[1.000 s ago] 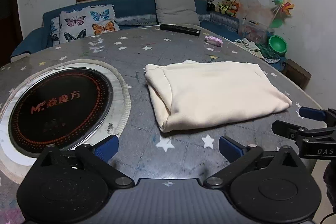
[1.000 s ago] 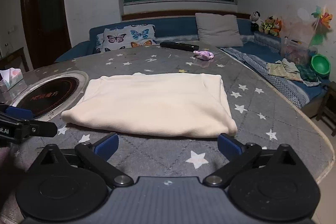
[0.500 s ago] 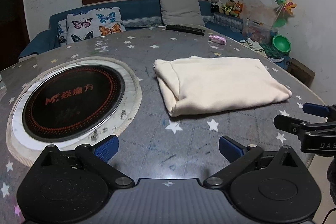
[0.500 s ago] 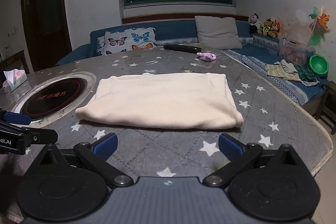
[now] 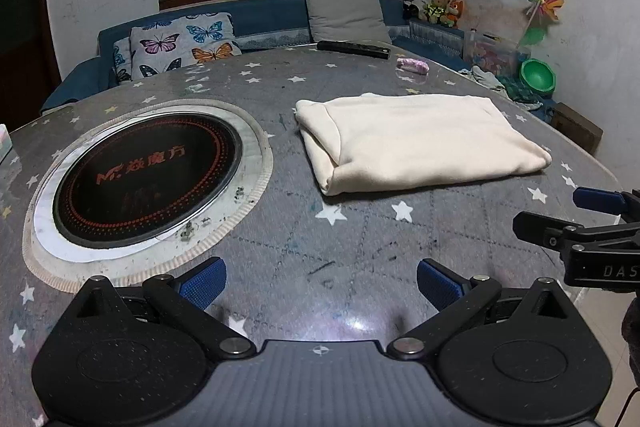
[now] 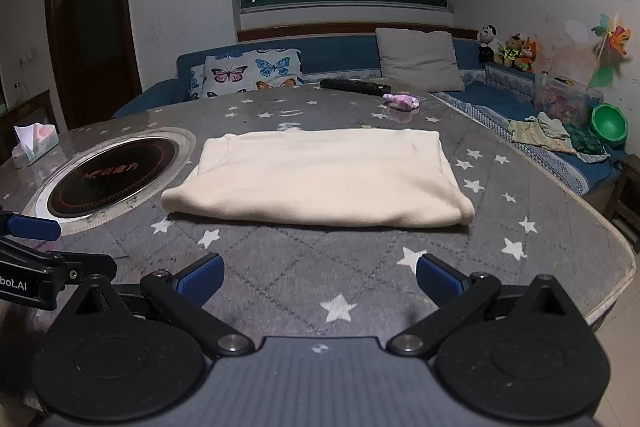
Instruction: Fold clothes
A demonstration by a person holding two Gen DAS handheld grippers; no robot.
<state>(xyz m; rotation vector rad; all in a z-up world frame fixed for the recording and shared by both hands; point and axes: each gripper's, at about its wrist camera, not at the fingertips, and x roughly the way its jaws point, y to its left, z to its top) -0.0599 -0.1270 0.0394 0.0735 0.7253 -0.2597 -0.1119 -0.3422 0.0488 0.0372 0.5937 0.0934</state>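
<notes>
A cream garment (image 5: 416, 143) (image 6: 320, 179) lies folded into a flat rectangle on the grey star-patterned table (image 5: 320, 247) (image 6: 360, 267). My left gripper (image 5: 320, 285) hovers open over the table's near side, well short of the garment, with nothing between its blue pads. Equally empty and open, my right gripper (image 6: 320, 281) sits in front of the garment's long near edge. Each gripper shows in the other's view: the right gripper (image 5: 592, 215) at the right edge, the left gripper (image 6: 36, 243) at the left edge.
A round black induction cooktop (image 5: 148, 171) (image 6: 112, 177) is set into the table left of the garment. A remote (image 6: 354, 85) and a pink cloth scrap (image 6: 402, 101) lie at the far side. A tissue box (image 6: 34, 143) sits far left. The table edge (image 6: 616, 267) curves close at right.
Both grippers have drawn back from the garment and risen a little, so the garment looks smaller and farther. The garment has not moved. Both grippers stay open.
</notes>
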